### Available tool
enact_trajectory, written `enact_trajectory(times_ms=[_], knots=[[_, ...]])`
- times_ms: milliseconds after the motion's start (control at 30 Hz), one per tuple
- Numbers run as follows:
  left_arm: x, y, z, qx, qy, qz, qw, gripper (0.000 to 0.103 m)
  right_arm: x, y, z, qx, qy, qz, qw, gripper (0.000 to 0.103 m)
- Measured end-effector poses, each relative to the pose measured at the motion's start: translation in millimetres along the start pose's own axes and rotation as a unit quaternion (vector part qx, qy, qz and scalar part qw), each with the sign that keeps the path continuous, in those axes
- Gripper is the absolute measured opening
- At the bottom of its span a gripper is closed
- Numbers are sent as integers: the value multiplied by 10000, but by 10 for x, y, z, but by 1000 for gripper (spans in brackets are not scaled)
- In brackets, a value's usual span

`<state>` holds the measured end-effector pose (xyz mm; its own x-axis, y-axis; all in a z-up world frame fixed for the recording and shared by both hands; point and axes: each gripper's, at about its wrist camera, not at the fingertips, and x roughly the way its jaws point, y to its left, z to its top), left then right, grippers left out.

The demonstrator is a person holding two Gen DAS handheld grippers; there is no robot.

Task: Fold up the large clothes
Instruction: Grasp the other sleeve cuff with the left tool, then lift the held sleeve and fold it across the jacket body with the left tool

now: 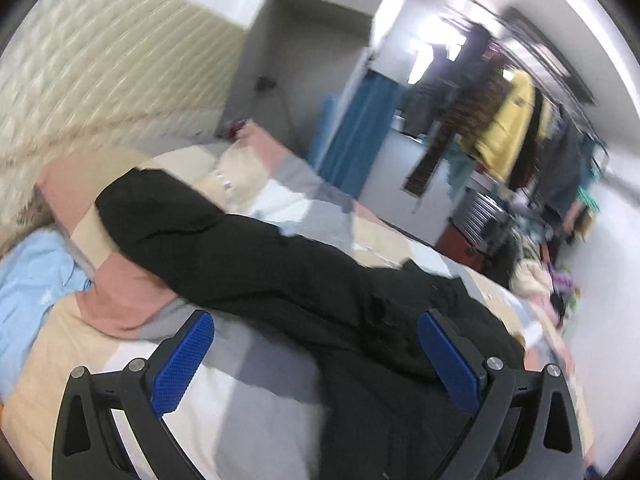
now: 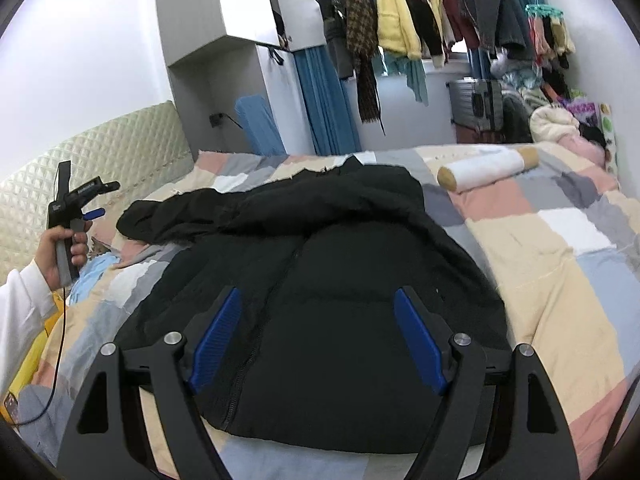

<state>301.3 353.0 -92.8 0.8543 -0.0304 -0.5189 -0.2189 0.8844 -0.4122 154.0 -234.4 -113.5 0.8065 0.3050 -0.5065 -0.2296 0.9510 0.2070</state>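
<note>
Since the jacket (image 2: pixel 320 280) lies zipper-up on the bed (image 2: pixel 560 260) for folding, your right tool (image 2: pixel 318 344) and left tool (image 1: pixel 316 360) gape empty.

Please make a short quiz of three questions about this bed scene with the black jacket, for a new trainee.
1. True or false: the right gripper is shut on the black jacket.
2. What lies on the patchwork quilt beyond the jacket: A) a rolled white towel, B) a laptop, C) a pair of shoes?
3. In the right wrist view, what holds the left gripper?

Key
1. False: its jaws stand open above the jacket.
2. A, the rolled white towel.
3. A person's hand, in a white sleeve, near the headboard.
</note>
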Motion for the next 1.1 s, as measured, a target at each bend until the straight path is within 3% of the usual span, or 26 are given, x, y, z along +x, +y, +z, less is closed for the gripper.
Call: enact_trajectory(times_ms=[433, 533, 733, 900, 967, 1033, 1067, 1100], knots=[[1211, 1608, 490, -946, 102, 464, 9944, 103, 608, 317, 70, -88, 424, -400, 9983, 79], [1416, 1962, 546, -1267, 90, 599, 9901, 102, 853, 330, 76, -165, 624, -852, 9943, 79], [1819, 2396, 591, -1317, 258, 884, 9870, 102, 1071, 344, 206, 207, 795, -971, 9919, 79], [1976, 2503, 607, -1233, 119, 796, 9891, 102, 1160, 475, 250, 145, 827, -1028, 9911, 79], [1983, 2455, 607, -1122, 23, 774, 9907, 96, 1212, 522, 236, -25, 916, -1142, 9892, 79], [1979, 2425, 619, -1115, -23, 695, 9913, 64, 1238, 551, 218, -119, 987, -1174, 9881, 79], [1985, 2408, 633, -1167, 14, 626, 9912, 57, 1231, 557, 207, -171, 990, -1155, 9882, 79], [1974, 2371, 647, -1175, 20, 583, 9914, 42, 1226, 557, 201, -186, 989, -1144, 9883, 79]])
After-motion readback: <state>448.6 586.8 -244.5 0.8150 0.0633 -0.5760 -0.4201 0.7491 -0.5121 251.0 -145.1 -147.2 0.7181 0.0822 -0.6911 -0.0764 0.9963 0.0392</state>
